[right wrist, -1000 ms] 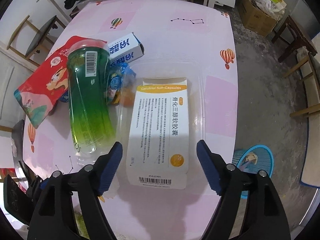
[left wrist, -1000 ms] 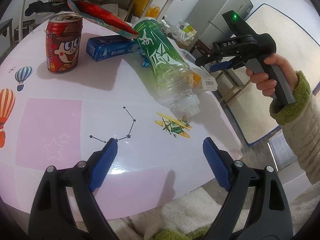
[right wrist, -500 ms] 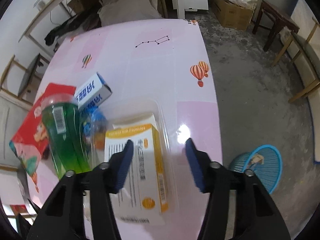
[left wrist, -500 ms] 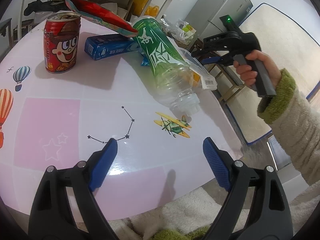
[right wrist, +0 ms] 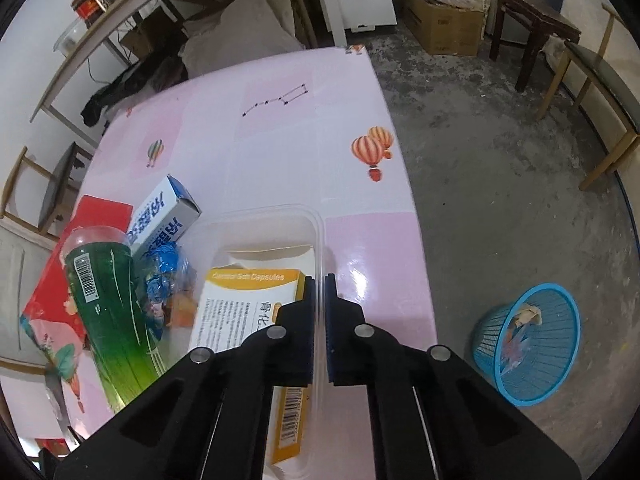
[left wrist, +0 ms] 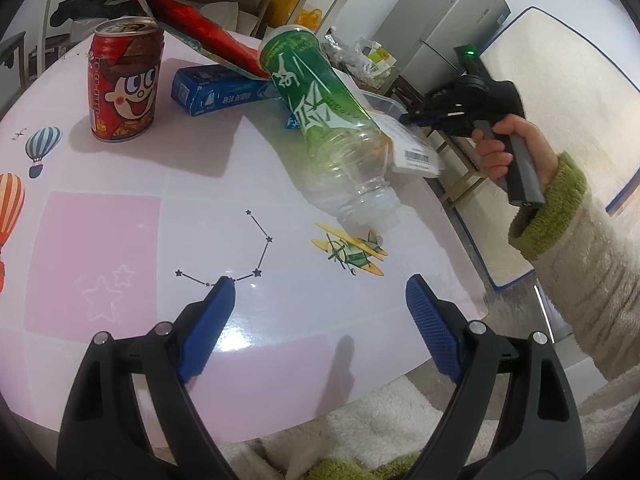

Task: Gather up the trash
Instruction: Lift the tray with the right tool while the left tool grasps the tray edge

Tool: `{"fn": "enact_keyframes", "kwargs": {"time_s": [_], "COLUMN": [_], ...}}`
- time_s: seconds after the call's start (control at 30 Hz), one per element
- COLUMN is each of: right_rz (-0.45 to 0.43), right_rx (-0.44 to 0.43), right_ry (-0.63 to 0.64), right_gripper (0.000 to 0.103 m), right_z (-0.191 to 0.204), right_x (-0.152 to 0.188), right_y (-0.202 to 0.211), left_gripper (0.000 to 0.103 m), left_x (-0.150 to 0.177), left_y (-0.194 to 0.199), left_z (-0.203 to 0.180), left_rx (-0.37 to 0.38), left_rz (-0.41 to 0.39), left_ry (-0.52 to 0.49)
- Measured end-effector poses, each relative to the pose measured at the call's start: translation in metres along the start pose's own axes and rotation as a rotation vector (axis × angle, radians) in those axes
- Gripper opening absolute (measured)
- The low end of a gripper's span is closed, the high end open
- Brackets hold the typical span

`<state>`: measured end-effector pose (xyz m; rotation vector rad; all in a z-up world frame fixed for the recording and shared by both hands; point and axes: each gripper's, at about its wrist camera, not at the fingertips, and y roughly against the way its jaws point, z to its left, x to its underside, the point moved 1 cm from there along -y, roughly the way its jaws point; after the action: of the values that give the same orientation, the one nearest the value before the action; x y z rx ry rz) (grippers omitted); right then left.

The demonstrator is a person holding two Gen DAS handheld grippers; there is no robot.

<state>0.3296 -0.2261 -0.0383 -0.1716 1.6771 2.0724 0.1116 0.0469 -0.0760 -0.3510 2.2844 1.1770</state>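
On the pink table (left wrist: 100,240) lies a pile of trash: a green bottle (left wrist: 320,108) (right wrist: 108,312) on its side, a red can (left wrist: 122,80) upright, a blue-and-white box (left wrist: 216,92) (right wrist: 164,212) and a red snack bag (left wrist: 200,28) (right wrist: 52,300). A clear plastic tray (right wrist: 272,216) (left wrist: 384,102) holds a white-and-orange capsule box (right wrist: 248,304). My right gripper (right wrist: 319,284) (left wrist: 404,120) is shut on the tray's right wall. My left gripper (left wrist: 320,312) hovers open over the near table edge, holding nothing.
A blue wastebasket (right wrist: 528,340) with some trash in it stands on the concrete floor right of the table. Wooden stools (right wrist: 532,36), a cardboard box (right wrist: 448,28) and shelving stand beyond. A grey cabinet (left wrist: 448,24) is behind the person's sleeve (left wrist: 580,264).
My right gripper slid to the tray's right side, rolled, and its jaws went from wide open to shut on the tray wall. The left gripper stayed still and open.
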Motion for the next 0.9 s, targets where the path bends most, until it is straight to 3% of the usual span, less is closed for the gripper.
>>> {"fn": "enact_keyframes", "kwargs": {"time_s": [0.4,0.63,0.77,0.9], "right_rz": [-0.124,-0.198,-0.170,-0.051], "right_rx": [-0.075,-0.227,-0.339,-0.433], "right_ry": [-0.002,0.028,0.099,0.185], "right_gripper": [0.004,0.004,0.004,0.004], "right_z": [-0.017,0.003,0.036,0.080], "right_x": [0.034,0.064,0.086,0.112], "right_y": [0.083,0.140,0.147,0.117], "left_gripper": [0.083,0.083,0.083,0.083], "left_x": [0.000,0.008,0.012,0.017], "left_y": [-0.007,0.010,0.035,0.070], "left_z": [0.007,0.025,0.046,0.074], "left_rx": [-0.003,-0.037,-0.093,-0.153], "left_rz": [0.003,-0.031,-0.084,-0.155], "left_ry": [0.031,0.060,0.107,0.186]}}
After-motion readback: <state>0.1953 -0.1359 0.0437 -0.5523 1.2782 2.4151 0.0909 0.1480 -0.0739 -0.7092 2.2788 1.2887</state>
